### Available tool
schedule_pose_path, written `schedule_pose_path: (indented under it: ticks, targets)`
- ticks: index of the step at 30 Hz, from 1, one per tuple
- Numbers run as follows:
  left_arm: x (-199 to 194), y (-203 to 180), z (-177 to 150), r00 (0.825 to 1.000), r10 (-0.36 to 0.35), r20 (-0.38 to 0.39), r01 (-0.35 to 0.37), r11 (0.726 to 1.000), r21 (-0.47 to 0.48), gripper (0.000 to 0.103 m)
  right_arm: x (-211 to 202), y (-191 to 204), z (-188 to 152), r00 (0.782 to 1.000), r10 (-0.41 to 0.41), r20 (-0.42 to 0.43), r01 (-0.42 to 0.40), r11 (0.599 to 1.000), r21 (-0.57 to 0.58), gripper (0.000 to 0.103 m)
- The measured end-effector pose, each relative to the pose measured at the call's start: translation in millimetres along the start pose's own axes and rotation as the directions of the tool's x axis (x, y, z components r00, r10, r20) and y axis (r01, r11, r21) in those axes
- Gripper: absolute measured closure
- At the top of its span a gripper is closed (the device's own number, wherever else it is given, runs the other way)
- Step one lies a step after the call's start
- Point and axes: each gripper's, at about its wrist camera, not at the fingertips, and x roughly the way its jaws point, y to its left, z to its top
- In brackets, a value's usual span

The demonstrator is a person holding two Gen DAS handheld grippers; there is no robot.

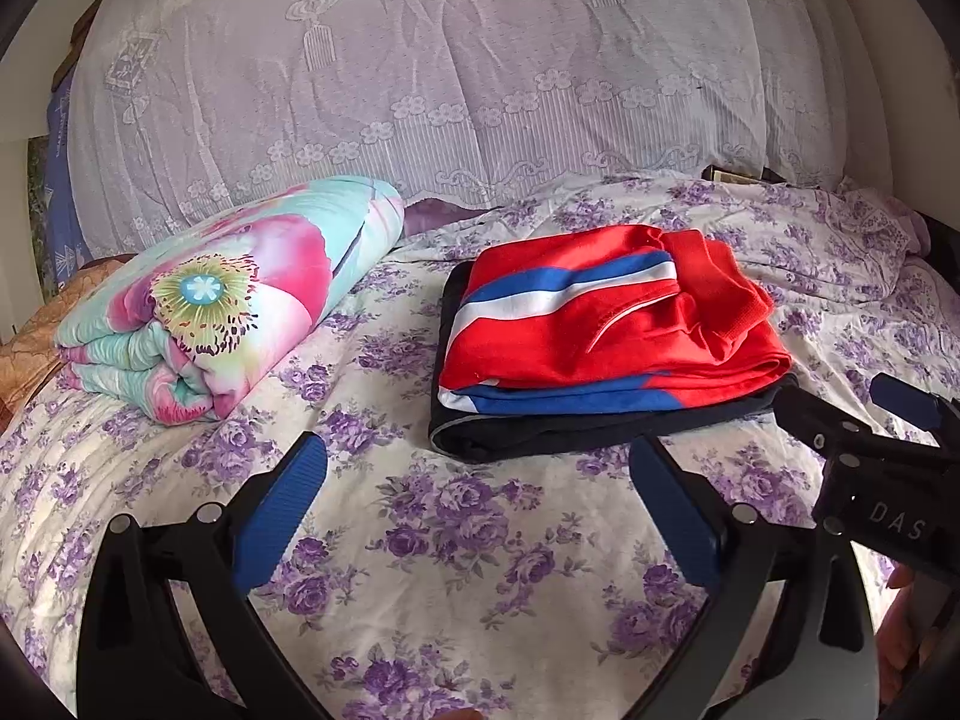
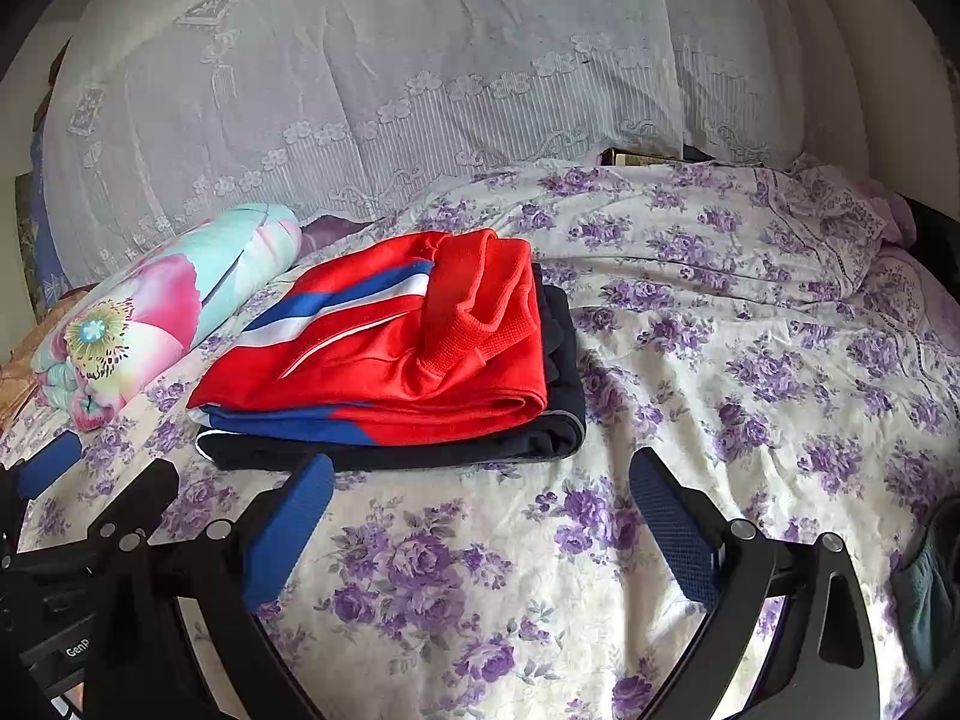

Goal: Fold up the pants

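- The red pants (image 1: 606, 318), folded into a thick packet with blue and white stripes across the top, lie on a bed covered by a purple-flowered sheet (image 1: 456, 546)
- Under the red pants is a dark folded garment (image 1: 540, 429); its edge shows along the near side of the red pants and, in the right wrist view, along their right side too
- A rolled quilt (image 1: 228, 306) printed with a large pink flower and pale turquoise sits to the left of the red pants, near them but apart
- Behind the red pants hangs a pale lace cover (image 1: 450, 60) with tassel and flower patterns, draped over a tall rounded mass at the far side of the bed
- The left gripper (image 1: 480, 510) hovers in front of the red pants, over bare sheet; its jaws are spread wide, released, holding nothing, blue pads (image 1: 282, 510) facing inward
- The right gripper (image 2: 480, 516) also sits in front of the red pants, slightly to their right, jaws likewise spread and empty
- In the left wrist view the right gripper's black frame comes in just beside the near right corner of the dark folded garment; whether it touches cannot be told
- Rumpled sheet folds lie to the right of the red pants, toward the far corner
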Motion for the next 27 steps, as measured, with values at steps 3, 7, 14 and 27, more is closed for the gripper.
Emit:
schedule_pose_path:
  ticks: [3,7,14,27]
  targets:
    - [0.7,0.6,-0.1,1.000,0.000,-0.003,0.000,1.000,0.000,0.005,0.9,-0.8,0.0,1.000,0.001,-0.003,-0.001,1.000,0.002,0.004]
    - [0.8,0.6,-0.5,1.000,0.000,-0.001,0.000,1.000,0.004,0.005,1.1,-0.7,-0.1,1.000,0.001,-0.002,-0.001,1.000,0.002,0.004]
    - [1.1,0.2,-0.7,1.000,0.000,-0.002,0.000,1.000,0.005,0.005,1.5,-0.7,-0.5,1.000,0.001,-0.003,-0.001,1.000,0.003,0.004]
    - [1.1,-0.1,-0.8,1.000,0.000,-0.001,0.000,1.000,0.007,0.005,2.2,-0.7,-0.4,1.000,0.002,-0.004,-0.002,1.000,0.004,0.004]
